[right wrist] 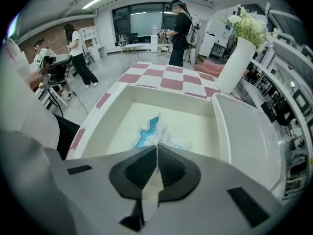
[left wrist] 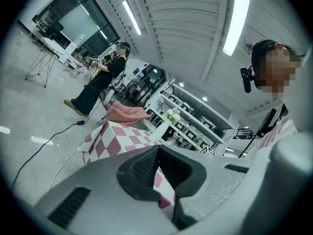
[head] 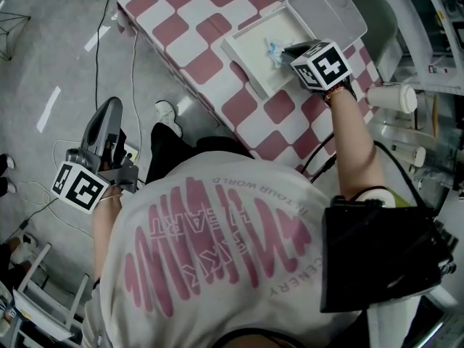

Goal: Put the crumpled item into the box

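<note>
The crumpled item (head: 273,49), a white and blue wrapper, is inside the shallow white box (head: 250,67) on the pink-checked table. In the right gripper view the crumpled item (right wrist: 152,131) sticks out from the tips of my right gripper (right wrist: 157,148), low over the floor of the box (right wrist: 161,94). That gripper (head: 284,49) points steeply down and is shut on the wrapper's edge. My left gripper (head: 114,104) hangs off the table at my left side, over the floor. Its jaws (left wrist: 157,151) are shut with nothing in them.
The box's lid (head: 328,9) lies flat against its far side, also in the right gripper view (right wrist: 247,136). A white vase of flowers (right wrist: 235,62) stands beyond the box. A paper cup (head: 391,98) lies right of the table. Cables (head: 133,85) run across the floor. People stand in the background.
</note>
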`<state>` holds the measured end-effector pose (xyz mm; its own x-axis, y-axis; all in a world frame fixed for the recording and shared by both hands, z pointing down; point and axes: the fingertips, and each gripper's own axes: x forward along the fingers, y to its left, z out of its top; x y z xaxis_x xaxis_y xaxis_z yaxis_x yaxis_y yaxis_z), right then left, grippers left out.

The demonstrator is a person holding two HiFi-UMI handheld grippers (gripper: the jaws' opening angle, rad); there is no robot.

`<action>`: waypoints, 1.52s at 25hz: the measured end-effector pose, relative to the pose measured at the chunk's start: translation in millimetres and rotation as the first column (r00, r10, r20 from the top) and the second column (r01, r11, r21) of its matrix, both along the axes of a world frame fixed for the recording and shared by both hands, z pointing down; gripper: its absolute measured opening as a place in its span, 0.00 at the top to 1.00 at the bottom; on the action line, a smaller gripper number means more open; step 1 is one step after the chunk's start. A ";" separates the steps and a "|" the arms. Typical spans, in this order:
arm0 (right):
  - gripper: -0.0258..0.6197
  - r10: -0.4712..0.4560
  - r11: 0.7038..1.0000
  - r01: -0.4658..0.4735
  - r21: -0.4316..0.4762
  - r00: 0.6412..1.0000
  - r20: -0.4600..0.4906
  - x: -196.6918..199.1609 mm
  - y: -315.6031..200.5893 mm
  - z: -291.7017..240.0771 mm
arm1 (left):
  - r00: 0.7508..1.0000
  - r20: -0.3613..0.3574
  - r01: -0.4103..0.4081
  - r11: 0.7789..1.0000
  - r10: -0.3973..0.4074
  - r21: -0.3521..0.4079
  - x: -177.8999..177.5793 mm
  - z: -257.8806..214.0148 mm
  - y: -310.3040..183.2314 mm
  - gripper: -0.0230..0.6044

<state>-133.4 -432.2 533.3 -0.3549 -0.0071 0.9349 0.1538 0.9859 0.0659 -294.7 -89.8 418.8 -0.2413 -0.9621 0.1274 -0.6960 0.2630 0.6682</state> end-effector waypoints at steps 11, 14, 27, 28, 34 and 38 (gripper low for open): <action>0.95 -0.015 1.000 0.013 -0.024 0.998 -0.058 1.5 1.2 2.0 | 1.000 -0.005 0.012 1.000 -0.012 -0.008 1.5 1.8 4.9 0.95; 0.95 -0.020 1.000 0.019 -0.016 0.998 -0.065 2.2 1.8 3.2 | 1.000 -0.004 0.013 1.000 -0.013 -0.006 1.8 1.2 5.3 0.95; 0.95 -0.040 0.999 0.038 -0.015 0.995 -0.097 0.6 1.6 4.4 | 1.000 -0.004 0.022 1.000 -0.022 -0.002 -0.1 -0.7 8.2 0.95; 0.95 -0.041 0.999 0.039 -0.014 0.995 -0.096 0.5 1.5 4.6 | 1.000 -0.005 0.021 1.000 -0.021 -0.001 0.2 -0.5 7.5 0.95; 0.95 -0.059 0.998 0.059 -0.004 0.993 -0.102 1.5 1.4 5.8 | 1.000 -0.011 0.017 1.000 -0.017 0.005 3.0 2.0 6.5 0.95; 0.95 -0.070 0.997 0.071 0.005 0.992 -0.109 1.4 1.9 5.8 | 1.000 -0.007 0.025 1.000 -0.024 0.003 0.9 2.1 8.8 0.95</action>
<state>-132.0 -430.3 539.2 -0.2511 0.0060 0.9679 0.2300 0.9717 0.0536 -293.7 -80.9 420.9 -0.2639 -0.9563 0.1261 -0.6844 0.2777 0.6741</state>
